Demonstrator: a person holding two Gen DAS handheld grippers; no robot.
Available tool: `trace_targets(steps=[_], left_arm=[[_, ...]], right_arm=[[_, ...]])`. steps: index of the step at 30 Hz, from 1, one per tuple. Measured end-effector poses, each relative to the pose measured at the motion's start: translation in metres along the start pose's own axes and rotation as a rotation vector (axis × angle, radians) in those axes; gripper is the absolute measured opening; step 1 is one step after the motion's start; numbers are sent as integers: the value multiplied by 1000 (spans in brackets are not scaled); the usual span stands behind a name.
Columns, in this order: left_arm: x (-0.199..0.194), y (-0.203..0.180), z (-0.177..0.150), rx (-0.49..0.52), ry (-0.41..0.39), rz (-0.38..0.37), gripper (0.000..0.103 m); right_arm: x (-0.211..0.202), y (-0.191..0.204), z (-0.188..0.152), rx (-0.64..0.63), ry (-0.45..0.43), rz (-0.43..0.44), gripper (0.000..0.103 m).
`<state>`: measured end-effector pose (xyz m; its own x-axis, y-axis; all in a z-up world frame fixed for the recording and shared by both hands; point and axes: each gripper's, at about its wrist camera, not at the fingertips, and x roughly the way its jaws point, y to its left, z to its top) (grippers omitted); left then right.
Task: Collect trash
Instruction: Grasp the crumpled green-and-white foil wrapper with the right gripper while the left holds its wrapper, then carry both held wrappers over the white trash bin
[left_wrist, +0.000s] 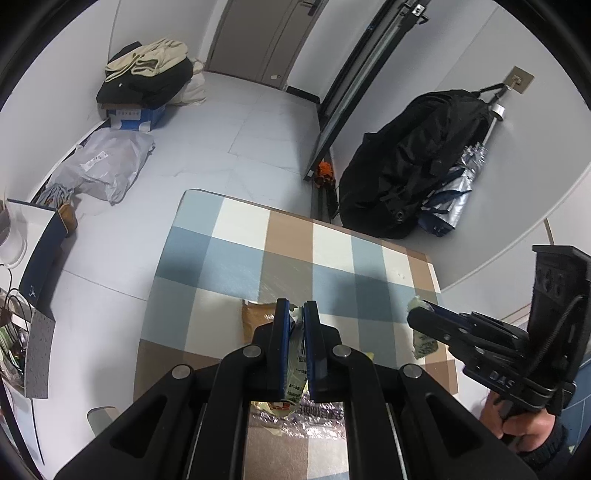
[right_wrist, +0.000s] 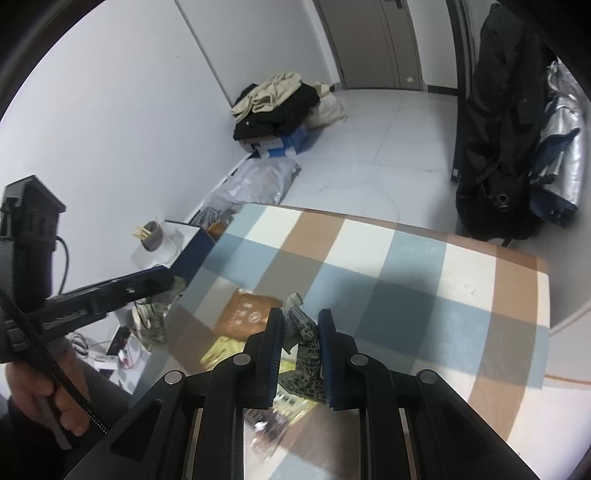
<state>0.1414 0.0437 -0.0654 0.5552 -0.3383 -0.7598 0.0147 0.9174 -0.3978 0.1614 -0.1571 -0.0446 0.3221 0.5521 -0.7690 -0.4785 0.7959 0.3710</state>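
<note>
A: Checked cloth covers the table (left_wrist: 236, 254); where's the trash?
B: Above it. The left gripper (left_wrist: 295, 314) has its jaws clamped on a pale wrapper (left_wrist: 295, 363), and the right gripper (right_wrist: 300, 323) pinches a crumpled printed wrapper (right_wrist: 308, 354).
A: Anything lying on the table?
B: An orange packet (right_wrist: 243, 314), just beyond both grippers.

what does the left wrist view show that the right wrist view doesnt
Only the left wrist view shows the orange item on the floor by the dark door frame, and the wall hook.

Only the right wrist view shows the cup of sticks on the white box, and the cables on the floor.

Both show the checked table, the brown packet, the clothes pile, the black bag, and each gripper shut on a wrapper: left gripper on a pale wrapper, right gripper on a crumpled printed wrapper.
</note>
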Motion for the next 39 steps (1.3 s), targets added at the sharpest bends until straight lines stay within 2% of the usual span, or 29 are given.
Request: trace_targets(steps=[7,15,19,29,34,39], left_arm=[[-9,-17,-18,72,-11,2,4],[-24,-25,-31,64,2,-80,4],[-33,-37,-35,94,-13,-83,4],[-55,-89,-36,213,-82,-100,4],[-61,-124,-37,270,-100,-131,4],[-59,-171,-40,343,-102,-181,4]], right_arm=[[-17,9,-47,100,-21,12,18],[-42,15,-86,171,-58,-19,18],[-63,19,-95,179,-91,-29,18],[-163,25,-87,135,-299,-92,18],[-221,9,-92,168,-400,-130,18],[-279,-18,-103,203,-503,-214,18]])
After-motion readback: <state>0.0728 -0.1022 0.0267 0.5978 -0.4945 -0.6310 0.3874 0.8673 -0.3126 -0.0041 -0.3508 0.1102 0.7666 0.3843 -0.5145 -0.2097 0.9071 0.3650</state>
